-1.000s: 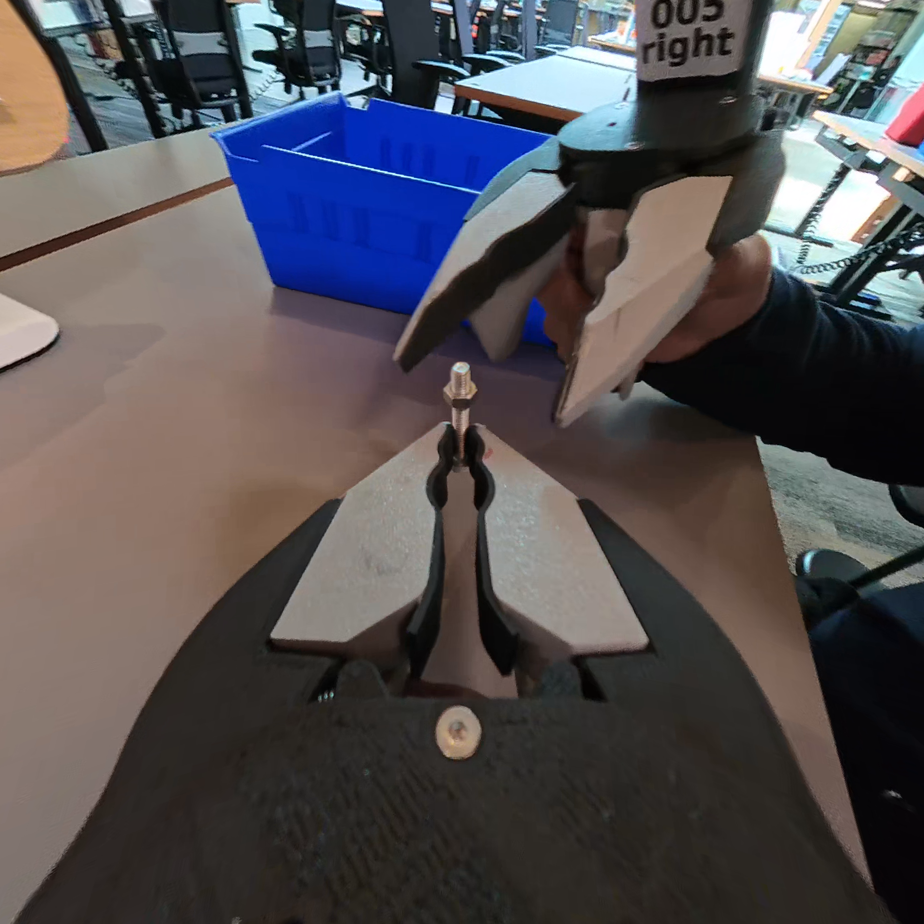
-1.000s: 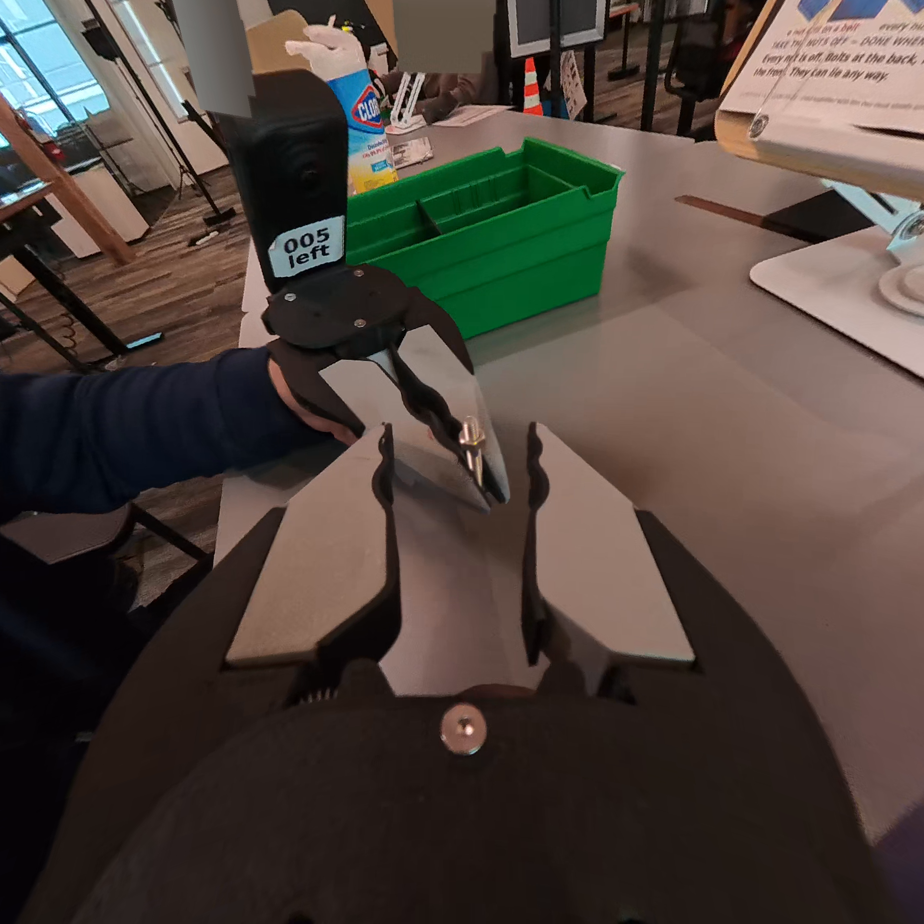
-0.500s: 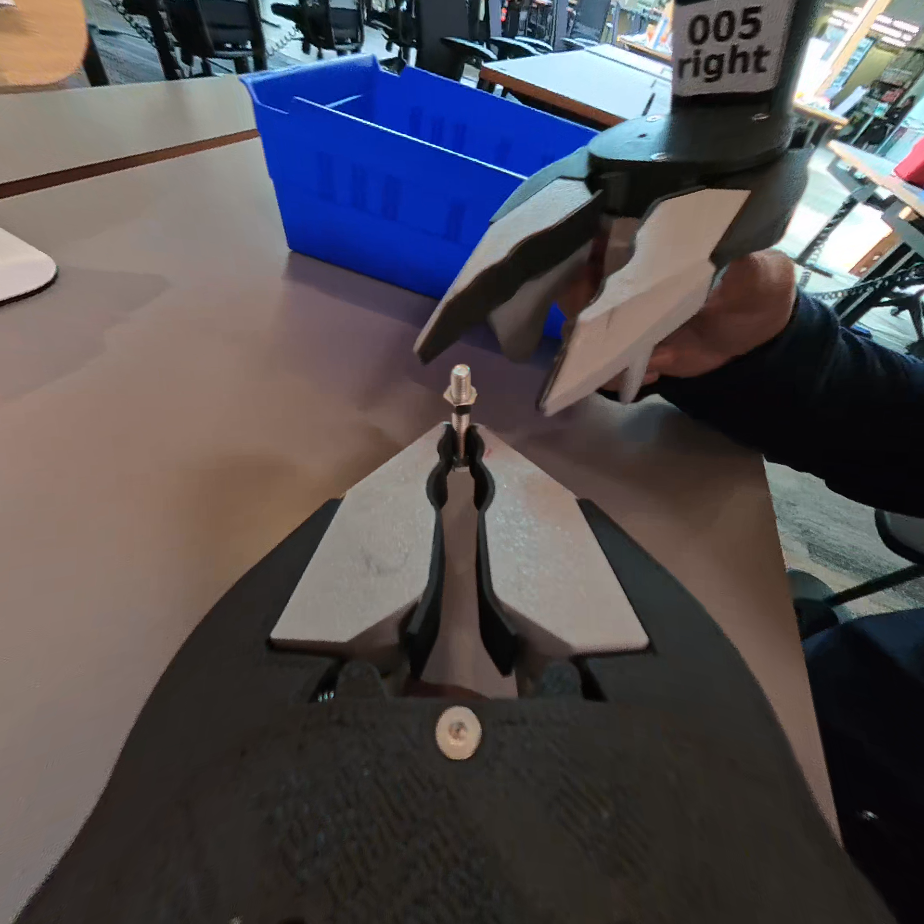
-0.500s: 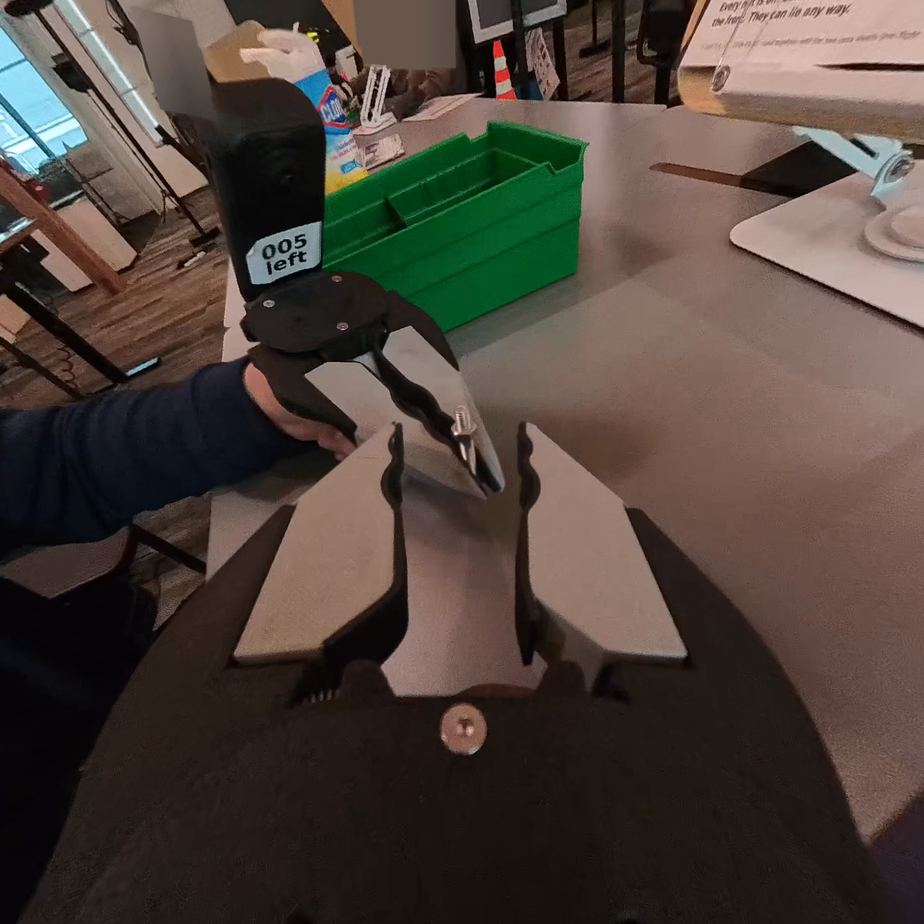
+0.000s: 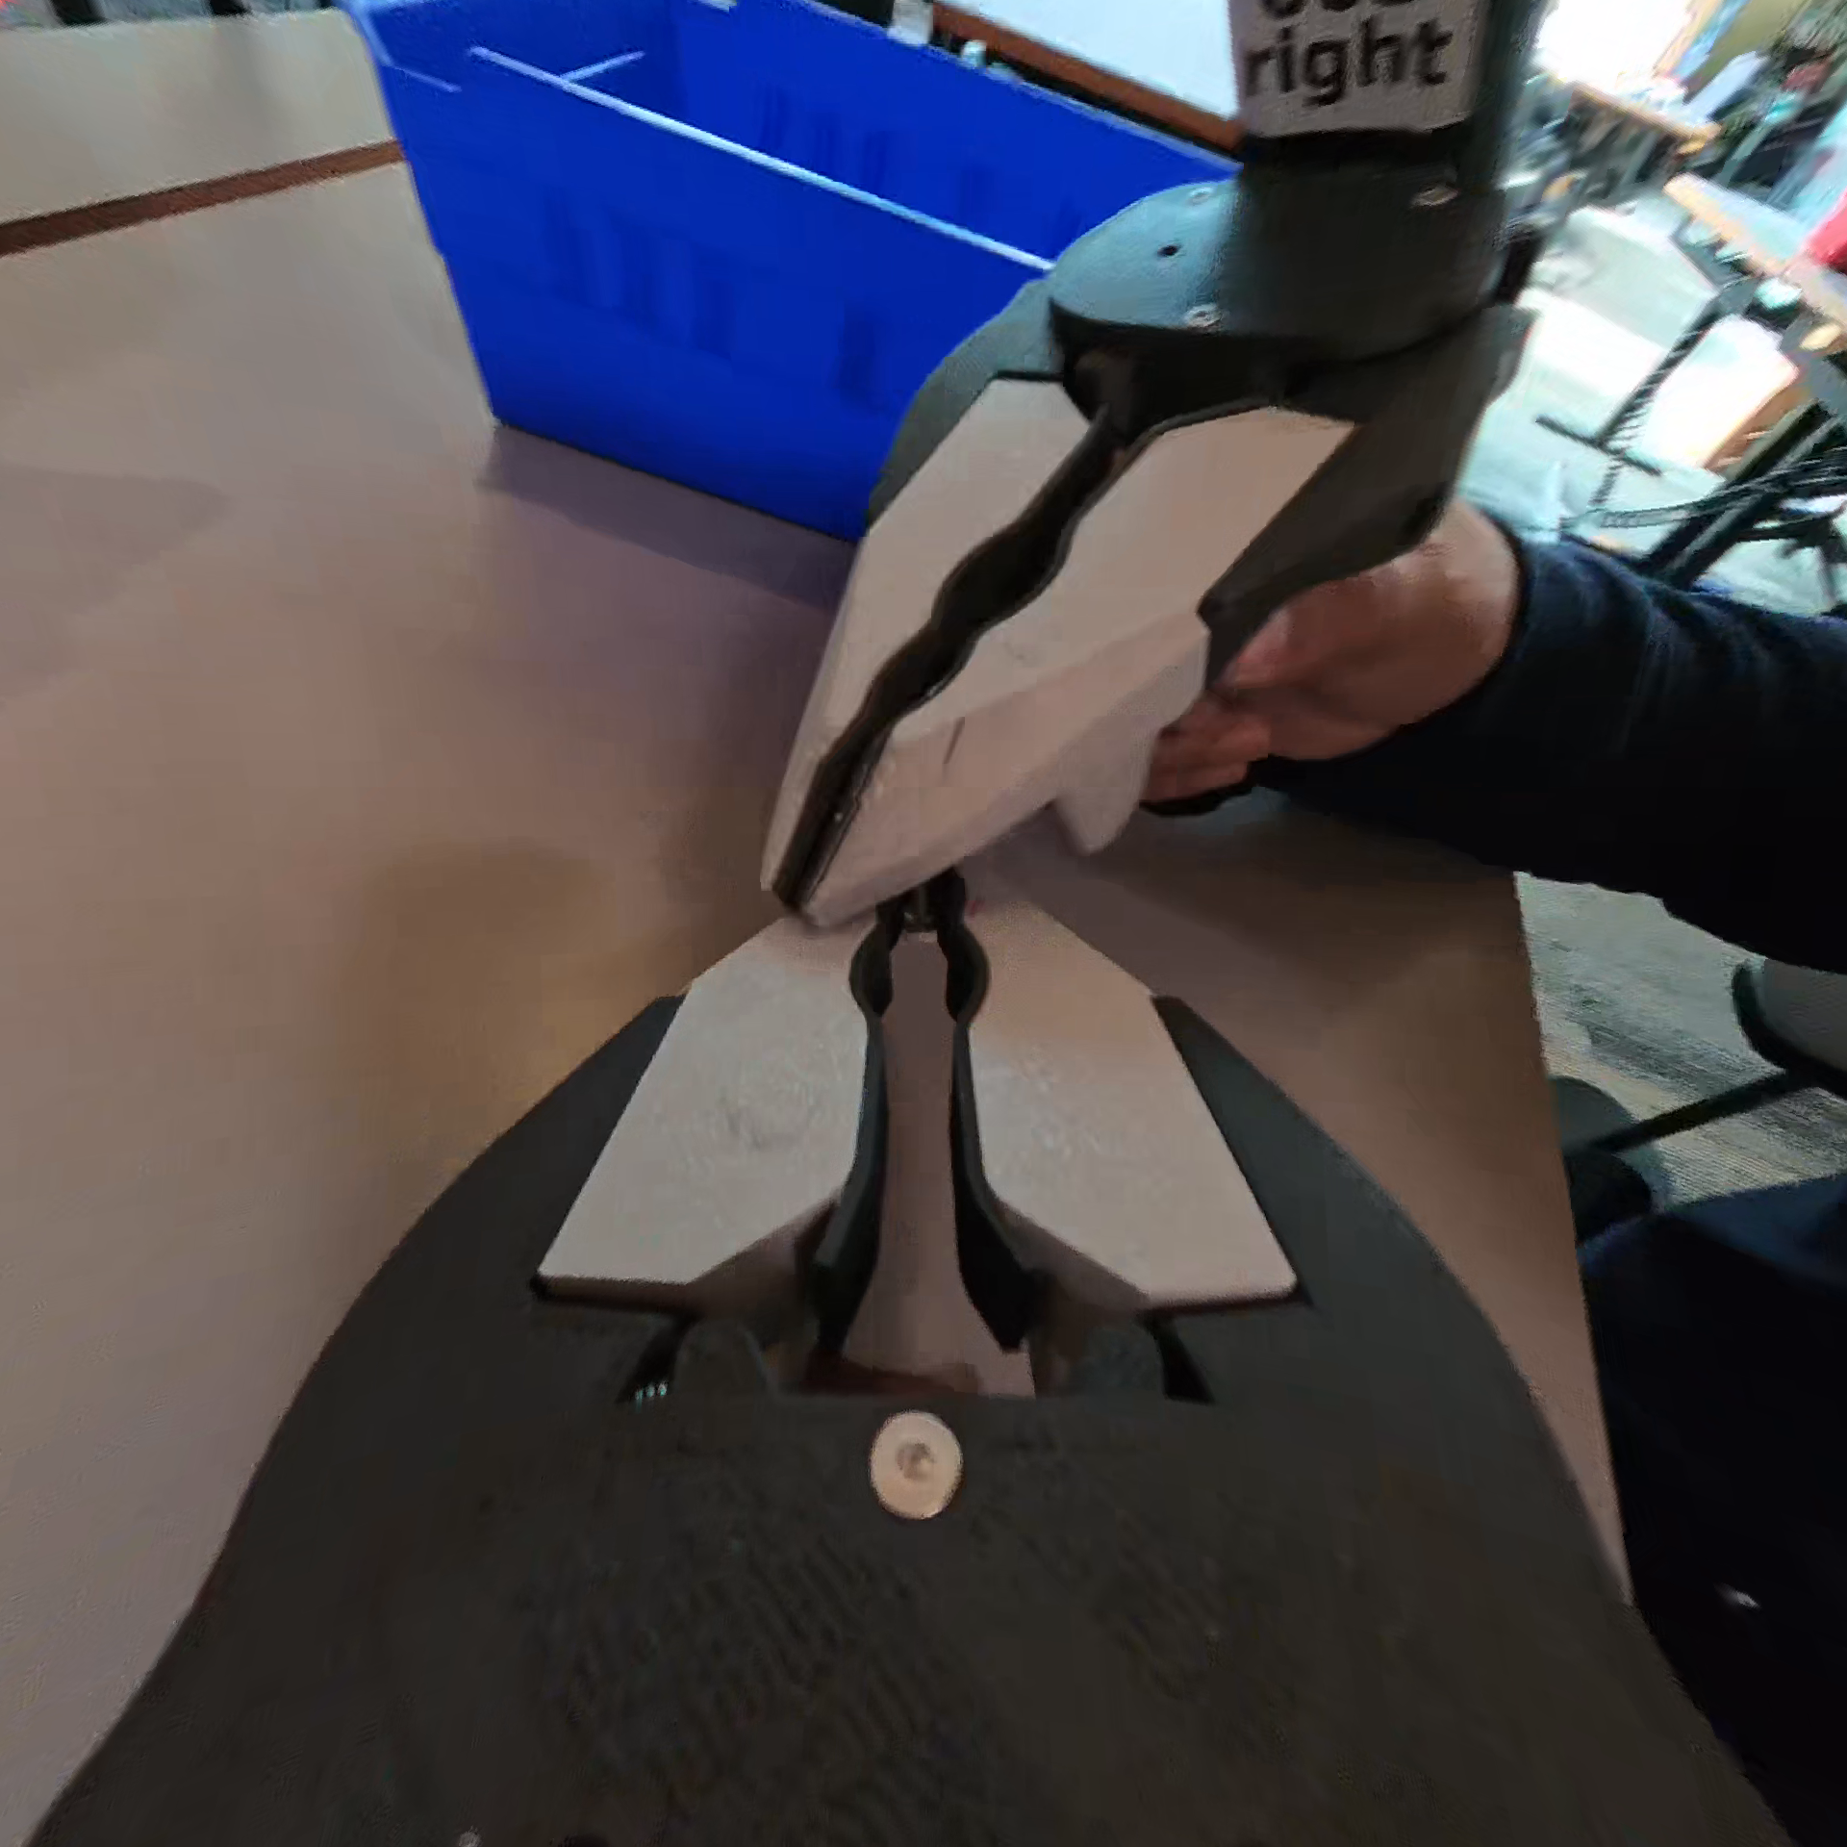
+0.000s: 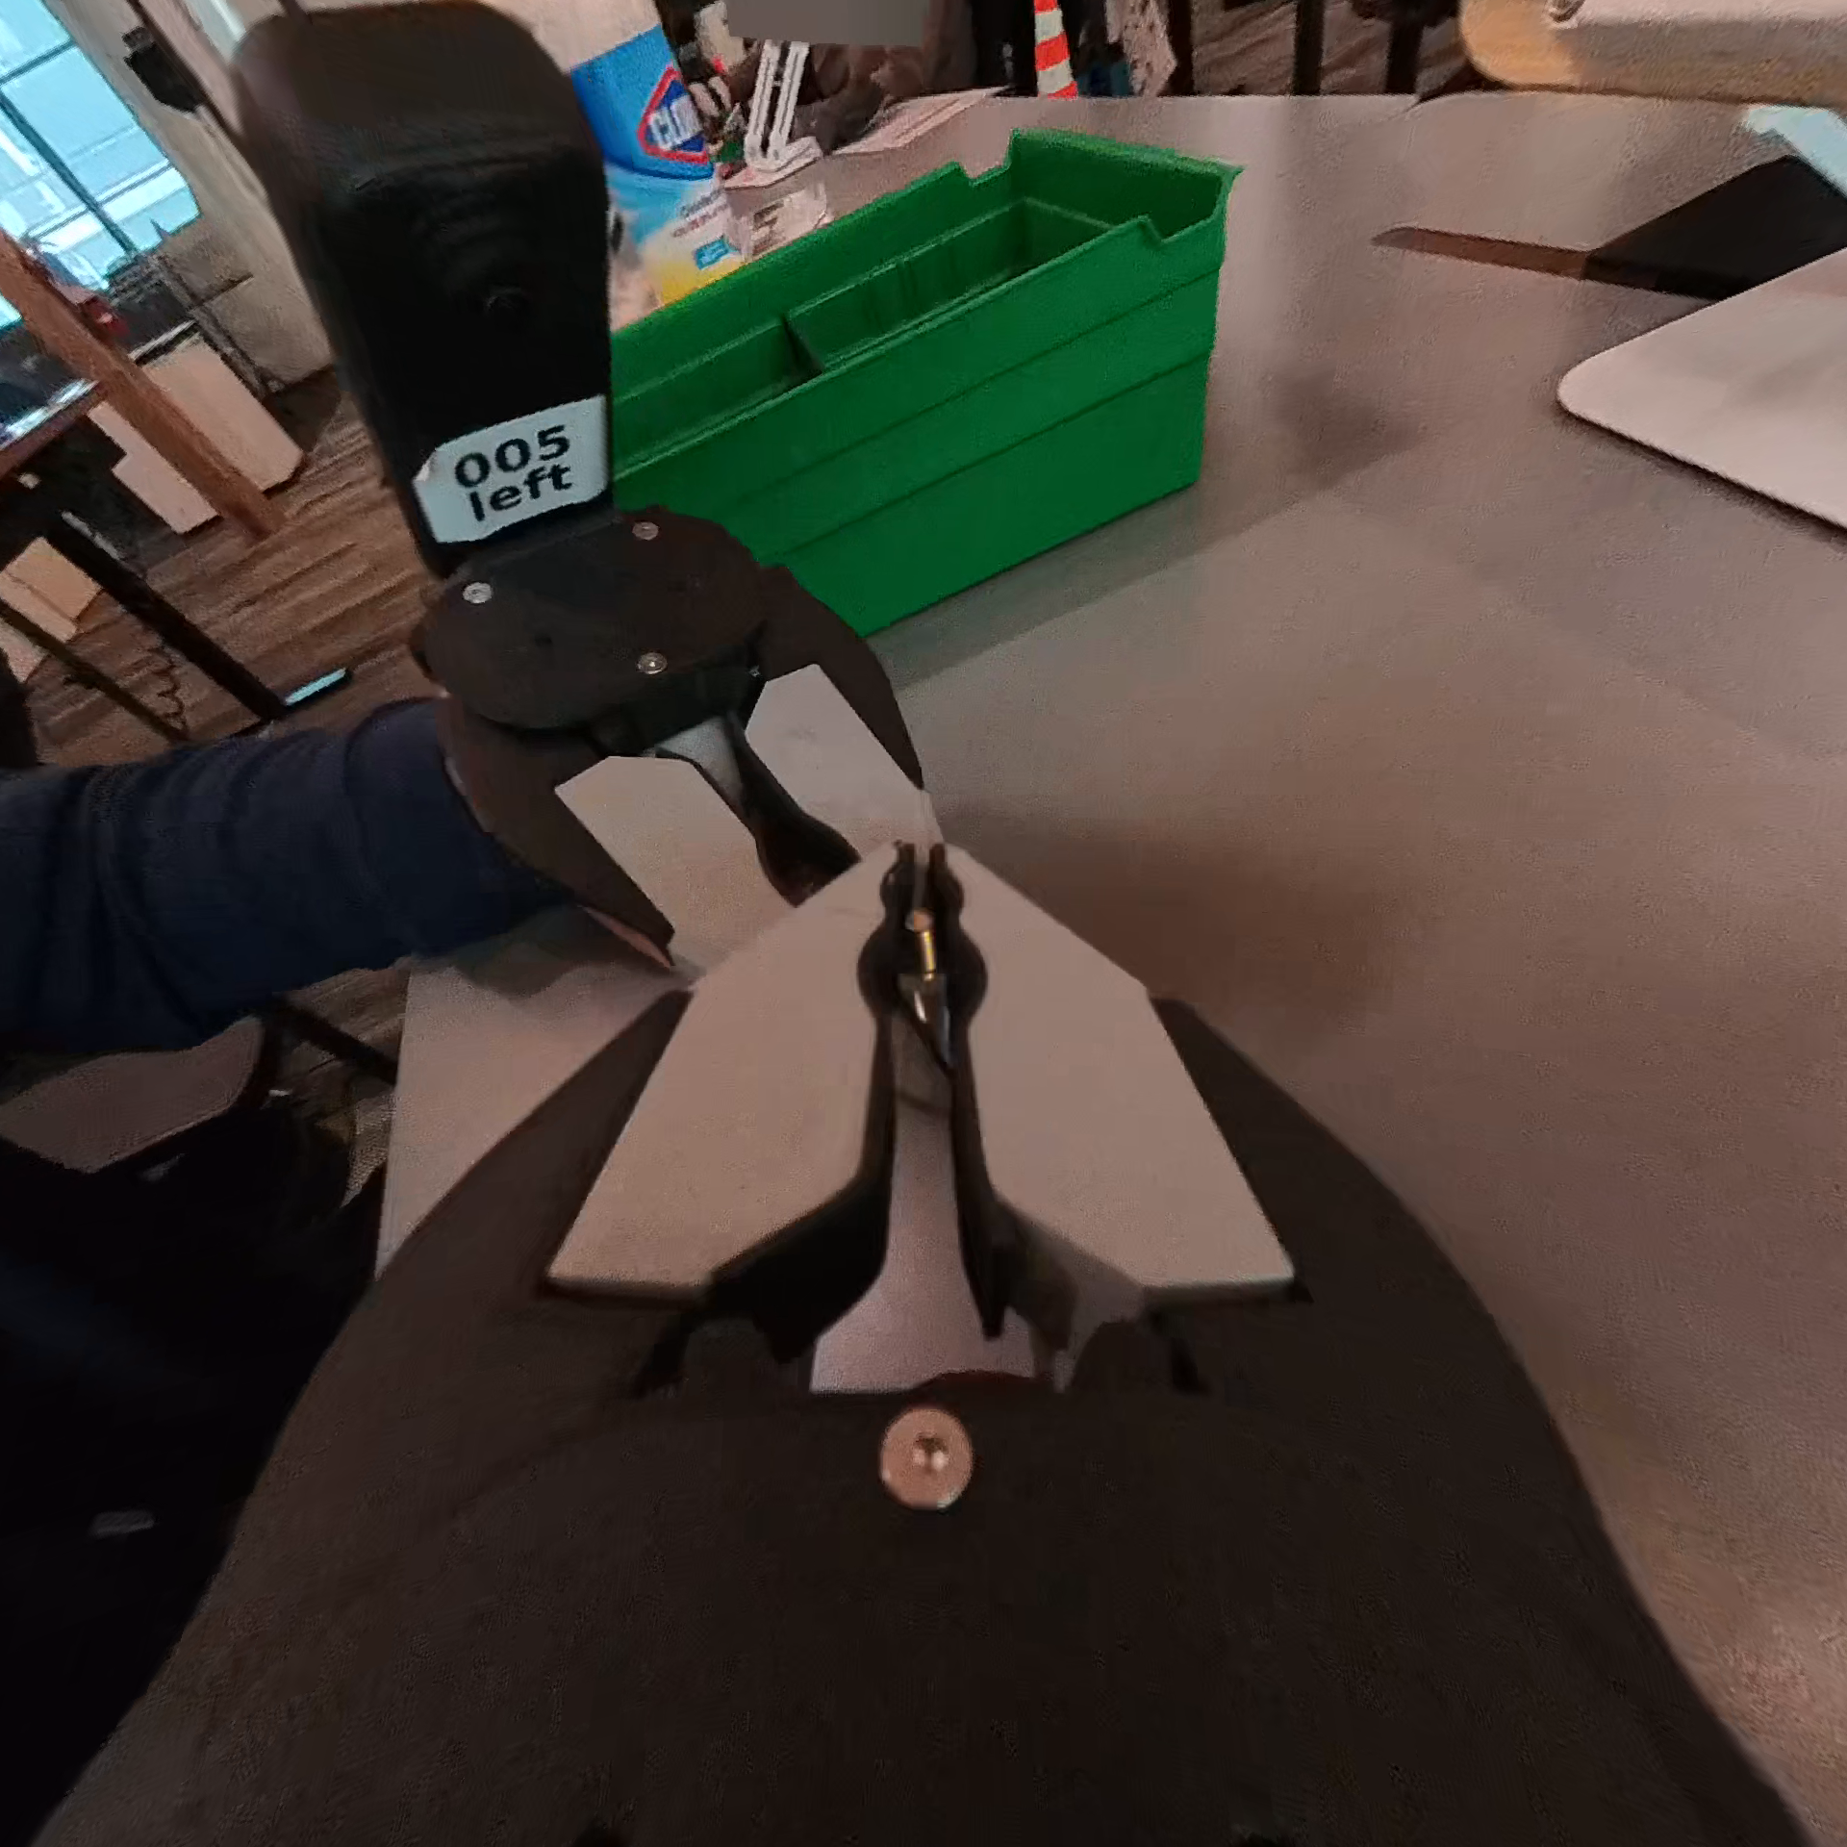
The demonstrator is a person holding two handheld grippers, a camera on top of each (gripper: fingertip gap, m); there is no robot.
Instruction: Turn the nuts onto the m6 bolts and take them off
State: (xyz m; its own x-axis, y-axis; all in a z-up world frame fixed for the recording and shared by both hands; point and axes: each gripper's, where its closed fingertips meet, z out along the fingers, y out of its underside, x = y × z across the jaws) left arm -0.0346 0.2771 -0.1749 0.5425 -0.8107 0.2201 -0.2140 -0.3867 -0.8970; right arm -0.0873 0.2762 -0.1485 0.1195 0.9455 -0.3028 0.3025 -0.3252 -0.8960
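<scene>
My left gripper [image 5: 918,915] is shut on the lower part of a small silver bolt and holds it upright above the table [image 5: 300,700]. My right gripper [image 6: 920,870] has come down over the top of the bolt [image 6: 924,944] and is shut there, where the nut sits. The bolt's shaft shows in the scalloped gap between the right fingers; the nut itself is hidden. In the left wrist view the right gripper [image 5: 810,895] comes in tilted from the upper right, its tips touching the left tips. The left gripper's fingers [image 6: 840,770] show behind the right ones.
A blue bin [image 5: 700,250] stands behind the grippers in the left wrist view. A green divided bin [image 6: 949,420] stands at the back in the right wrist view, with a wipes tub [image 6: 650,150] behind it. A white flat base [image 6: 1749,400] lies at the right. About 5 cm separates my left fingertips from my right. The white flat base [image 6: 1749,400] is about equally far from each gripper, around 35 cm.
My right gripper was open and a little above the bolt. It has moved down onto the bolt's top and shut on the nut. The left gripper keeps its hold.
</scene>
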